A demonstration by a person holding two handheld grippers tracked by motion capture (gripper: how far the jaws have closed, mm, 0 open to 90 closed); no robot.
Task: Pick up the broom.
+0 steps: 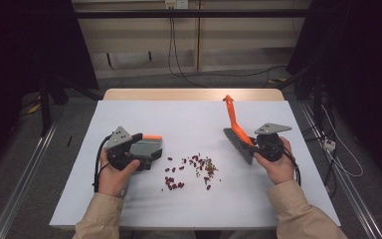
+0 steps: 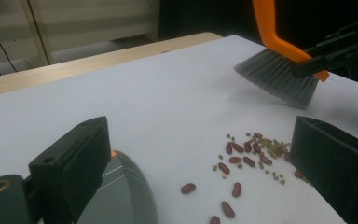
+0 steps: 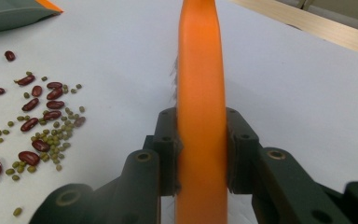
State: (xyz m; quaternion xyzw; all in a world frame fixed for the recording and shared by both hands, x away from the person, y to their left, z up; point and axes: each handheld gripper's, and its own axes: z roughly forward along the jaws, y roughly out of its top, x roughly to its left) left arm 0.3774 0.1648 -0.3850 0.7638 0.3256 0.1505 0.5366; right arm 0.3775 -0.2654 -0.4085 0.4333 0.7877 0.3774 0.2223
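Orange brush [image 1: 235, 130] clamped in right gripper [image 1: 264, 144]; dustpan [image 1: 146, 148] in left gripper [image 1: 134, 152]; beans [image 1: 191, 170] unswept.

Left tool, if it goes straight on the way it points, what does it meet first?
Probably the scattered red and green beans on the white table; the orange-handled grey brush lies beyond, though depth is unclear.

Your right gripper [image 3: 201, 154] clamps the orange brush handle [image 3: 200, 84] between both jaws; red and green beans [image 3: 39, 126] lie scattered left, with the dustpan [image 3: 14, 11] beyond them.
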